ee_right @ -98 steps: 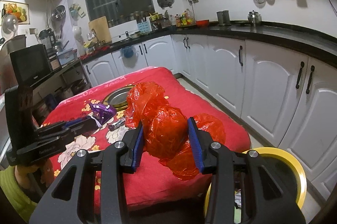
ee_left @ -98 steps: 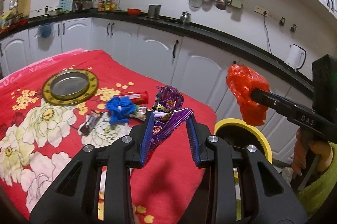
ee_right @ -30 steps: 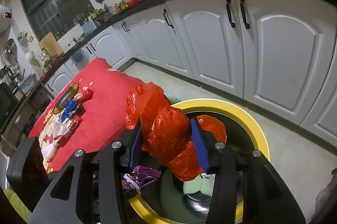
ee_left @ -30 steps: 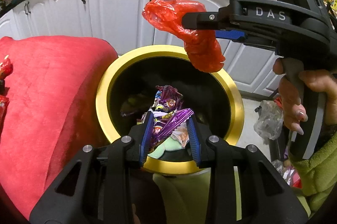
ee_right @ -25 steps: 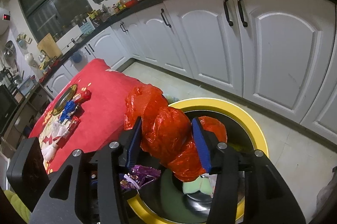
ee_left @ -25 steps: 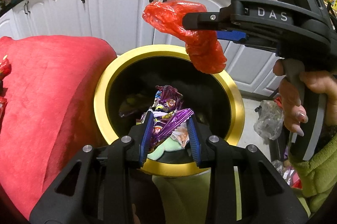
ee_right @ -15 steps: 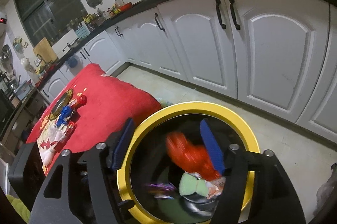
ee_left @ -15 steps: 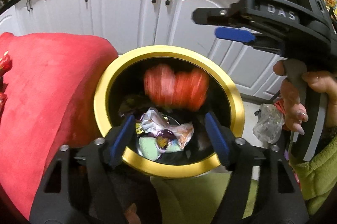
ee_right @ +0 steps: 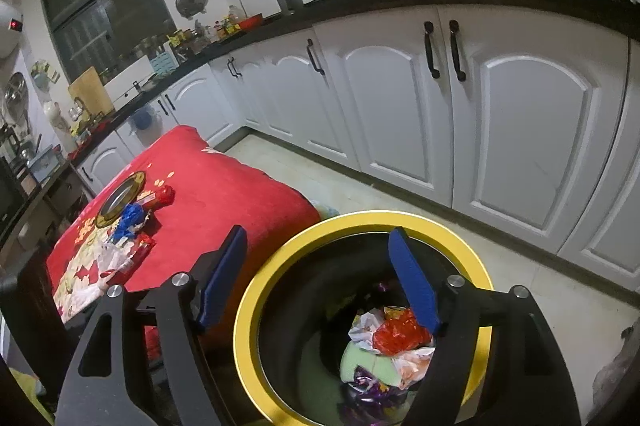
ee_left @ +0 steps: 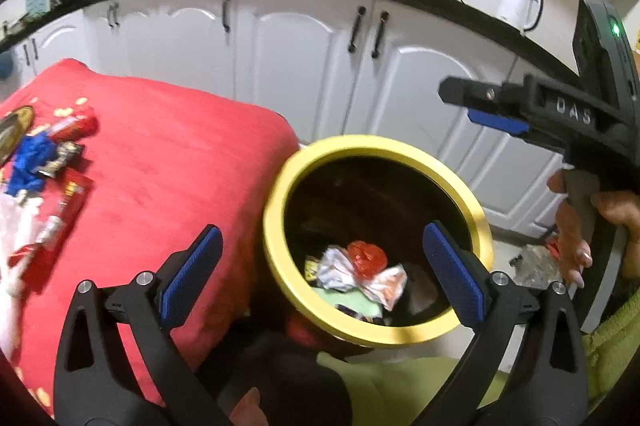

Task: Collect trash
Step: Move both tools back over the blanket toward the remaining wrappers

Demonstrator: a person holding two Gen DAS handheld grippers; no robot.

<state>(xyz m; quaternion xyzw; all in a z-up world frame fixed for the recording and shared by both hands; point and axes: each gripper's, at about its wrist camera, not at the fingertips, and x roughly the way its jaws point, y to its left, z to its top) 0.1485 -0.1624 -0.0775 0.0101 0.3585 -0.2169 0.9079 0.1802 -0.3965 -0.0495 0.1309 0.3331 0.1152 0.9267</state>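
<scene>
A black bin with a yellow rim (ee_left: 276, 193) (ee_right: 248, 290) stands beside the red-clothed table (ee_left: 160, 165). The crumpled red plastic bag (ee_left: 366, 256) (ee_right: 398, 332) lies inside it on paper scraps, and the purple wrapper (ee_right: 368, 386) lies lower in the heap. My left gripper (ee_left: 322, 228) hovers over the bin's near side, jaws opening wide with nothing between them. My right gripper (ee_right: 318, 230) (ee_left: 460, 103) hangs above the bin, jaws also opening and empty. On the table lie a blue crumpled piece (ee_left: 28, 161) (ee_right: 130, 216) and red wrappers (ee_left: 76, 123) (ee_right: 162, 195).
White cabinets (ee_right: 400, 113) under a black counter run behind the bin. A gold-rimmed plate (ee_right: 120, 195) sits on the table's far end. A clear plastic bag (ee_left: 532, 262) lies on the floor at the right, behind the person's hand (ee_left: 572, 238).
Both grippers opened: the purple wrapper and the red bag fell into the bin. The left gripper rose and swung towards the table, bringing it into view.
</scene>
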